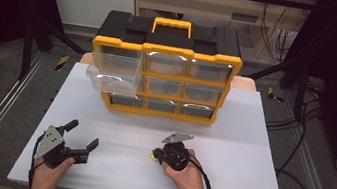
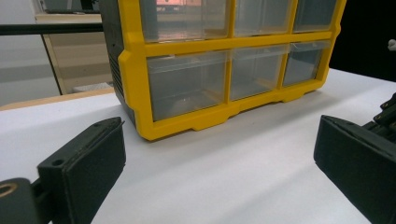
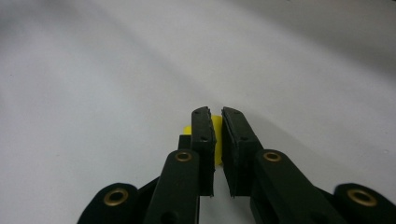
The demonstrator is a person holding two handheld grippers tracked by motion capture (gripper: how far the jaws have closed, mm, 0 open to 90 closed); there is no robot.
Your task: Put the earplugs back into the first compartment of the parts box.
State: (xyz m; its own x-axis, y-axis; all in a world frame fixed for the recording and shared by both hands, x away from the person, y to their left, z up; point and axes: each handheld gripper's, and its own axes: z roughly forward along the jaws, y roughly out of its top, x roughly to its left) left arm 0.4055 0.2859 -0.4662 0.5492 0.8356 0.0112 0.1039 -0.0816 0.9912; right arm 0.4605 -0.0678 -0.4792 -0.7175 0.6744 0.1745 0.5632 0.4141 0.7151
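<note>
Examining the white table top [image 1: 110, 166], we took the yellow-and-black plastic drawer cabinet [image 1: 165, 69] with clear drawers as our landmark. Its upper left clear drawer [image 1: 111, 73] stood pulled out toward the person; the other drawers sat flush. We found the right gripper [image 1: 154, 156] on the near side of the cabinet, well apart from it and roughly in front of its middle column, tipped down to the table. Its jaws were clamped on a small yellow piece [image 3: 216, 140], which lay at the table surface between the pads; we could not tell its shape. We found the left gripper [image 1: 83, 137] nearer the person than the cabinet, in front of and slightly outside its left corner, also well apart. Its jaws stood wide, with nothing between them, pointing toward the cabinet's lower rows.
</note>
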